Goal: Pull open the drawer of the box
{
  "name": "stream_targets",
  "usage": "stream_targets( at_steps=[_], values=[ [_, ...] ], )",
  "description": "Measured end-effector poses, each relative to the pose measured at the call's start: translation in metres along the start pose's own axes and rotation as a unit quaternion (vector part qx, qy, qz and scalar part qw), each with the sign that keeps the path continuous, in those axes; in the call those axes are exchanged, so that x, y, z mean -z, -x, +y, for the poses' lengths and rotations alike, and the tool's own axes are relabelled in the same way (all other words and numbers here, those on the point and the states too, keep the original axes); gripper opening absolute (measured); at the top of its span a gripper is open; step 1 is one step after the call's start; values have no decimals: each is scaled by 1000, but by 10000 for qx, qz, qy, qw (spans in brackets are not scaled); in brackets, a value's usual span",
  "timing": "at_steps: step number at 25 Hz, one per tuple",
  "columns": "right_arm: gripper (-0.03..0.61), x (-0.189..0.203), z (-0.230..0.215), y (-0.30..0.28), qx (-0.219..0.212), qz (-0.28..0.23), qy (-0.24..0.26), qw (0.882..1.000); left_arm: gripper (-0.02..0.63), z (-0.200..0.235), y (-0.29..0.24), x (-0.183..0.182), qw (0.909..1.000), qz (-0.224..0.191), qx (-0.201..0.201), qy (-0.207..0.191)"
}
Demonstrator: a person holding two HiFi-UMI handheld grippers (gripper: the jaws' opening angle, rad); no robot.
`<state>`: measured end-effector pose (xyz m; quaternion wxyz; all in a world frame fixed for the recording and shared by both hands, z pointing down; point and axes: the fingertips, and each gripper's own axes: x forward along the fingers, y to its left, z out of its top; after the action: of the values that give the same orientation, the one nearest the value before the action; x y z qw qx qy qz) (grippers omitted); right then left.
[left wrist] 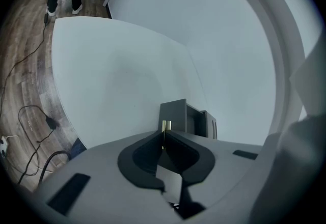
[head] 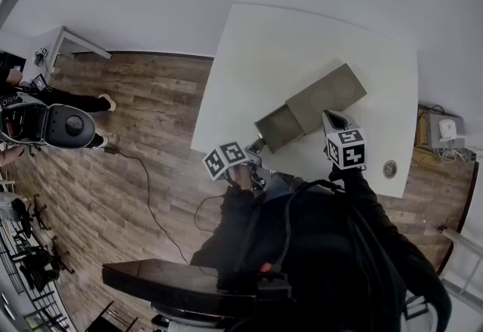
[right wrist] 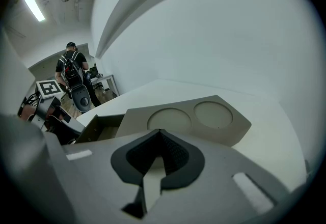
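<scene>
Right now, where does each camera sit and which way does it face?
Head view: on the person's head, steeply down at table and box; left gripper, right gripper, dark sleeve show.
Left gripper view: on left gripper, facing the open drawer; jaws shut on drawer handle.
Right gripper view: on right gripper, across the box top; jaws shut.
All three share the box.

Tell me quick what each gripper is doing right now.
Left gripper: closed on the drawer handle.
Right gripper: closed, holding nothing, at the box.
</scene>
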<state>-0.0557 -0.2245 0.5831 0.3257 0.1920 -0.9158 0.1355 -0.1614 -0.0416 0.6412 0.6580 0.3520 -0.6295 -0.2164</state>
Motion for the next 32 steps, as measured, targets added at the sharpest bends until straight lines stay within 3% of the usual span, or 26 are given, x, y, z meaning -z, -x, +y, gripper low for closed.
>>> stream_targets(
  at_steps=[32],
  values=[
    [-8,1,2,0,-68,-26,21,10000,21,4,4,-1,10000,-61,-39,38]
  ],
)
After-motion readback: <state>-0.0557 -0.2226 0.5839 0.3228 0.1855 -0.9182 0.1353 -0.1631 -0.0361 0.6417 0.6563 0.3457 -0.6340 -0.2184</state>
